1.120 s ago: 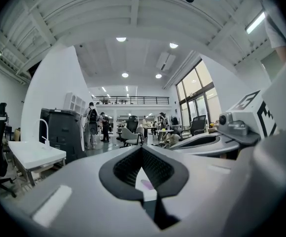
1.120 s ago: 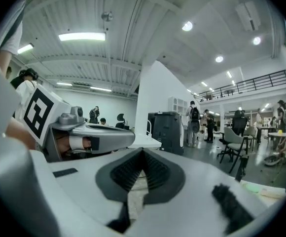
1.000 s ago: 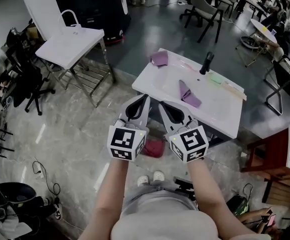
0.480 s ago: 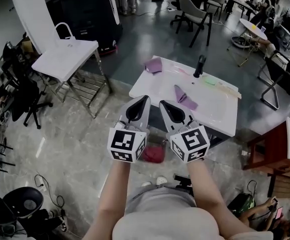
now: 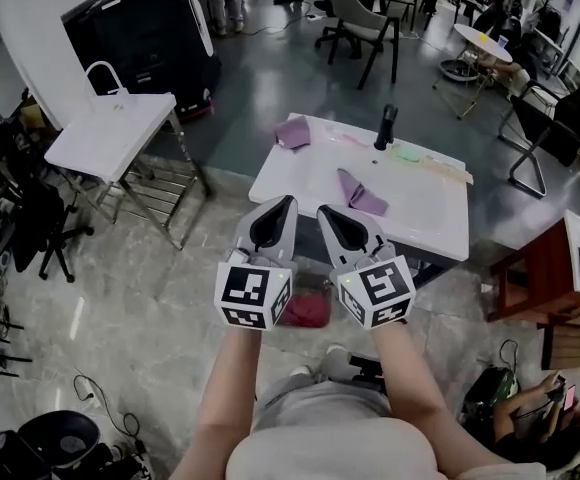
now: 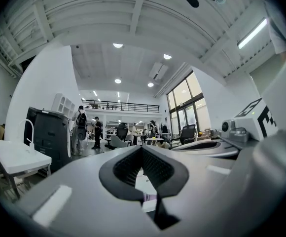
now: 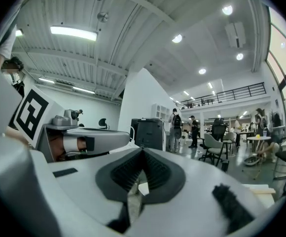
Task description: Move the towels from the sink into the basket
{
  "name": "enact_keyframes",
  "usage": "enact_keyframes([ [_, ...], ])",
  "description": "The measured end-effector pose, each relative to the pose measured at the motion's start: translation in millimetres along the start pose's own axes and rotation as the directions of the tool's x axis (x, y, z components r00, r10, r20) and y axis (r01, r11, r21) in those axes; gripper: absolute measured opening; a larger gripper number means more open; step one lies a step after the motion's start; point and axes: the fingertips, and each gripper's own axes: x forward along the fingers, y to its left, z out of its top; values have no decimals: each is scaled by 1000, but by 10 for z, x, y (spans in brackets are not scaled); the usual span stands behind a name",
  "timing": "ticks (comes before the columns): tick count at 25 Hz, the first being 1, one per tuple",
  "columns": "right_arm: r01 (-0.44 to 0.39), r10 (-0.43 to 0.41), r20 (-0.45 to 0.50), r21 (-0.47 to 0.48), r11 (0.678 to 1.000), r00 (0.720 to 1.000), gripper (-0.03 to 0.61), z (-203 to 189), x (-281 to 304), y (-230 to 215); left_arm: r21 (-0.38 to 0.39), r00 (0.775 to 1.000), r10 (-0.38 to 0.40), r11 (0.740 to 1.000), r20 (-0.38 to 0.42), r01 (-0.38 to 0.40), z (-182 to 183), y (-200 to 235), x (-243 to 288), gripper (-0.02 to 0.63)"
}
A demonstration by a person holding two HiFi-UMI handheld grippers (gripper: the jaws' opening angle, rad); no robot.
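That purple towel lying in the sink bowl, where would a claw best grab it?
The purple towel lies folded in the sink, with what looks like a raised crease along its length. It is probably best to come from above and pinch across that crease, as its edges seem to lie flat against the sink.

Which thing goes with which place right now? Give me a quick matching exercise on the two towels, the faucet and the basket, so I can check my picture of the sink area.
Things:
1. folded purple towel
2. crumpled purple towel
3. faucet
4. red basket

Places:
A. on the floor in front of the sink
B. on the sink's far left corner
C. upright at the sink's back edge
D. lying in the middle of the sink

Pairs: 1-D, 2-B, 3-C, 4-A.
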Motion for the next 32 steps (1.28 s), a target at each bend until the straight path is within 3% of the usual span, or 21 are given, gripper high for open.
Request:
enact_keyframes([
  [9, 64, -63, -31, 22, 998, 998, 15, -269, 154, -422, -43, 998, -62, 997, -23, 61, -264, 51, 451, 6],
  [32, 24, -17, -117, 60, 998, 993, 15, -906, 721, -2198, -31, 992, -43, 999, -116, 40, -790, -122, 2289, 6],
])
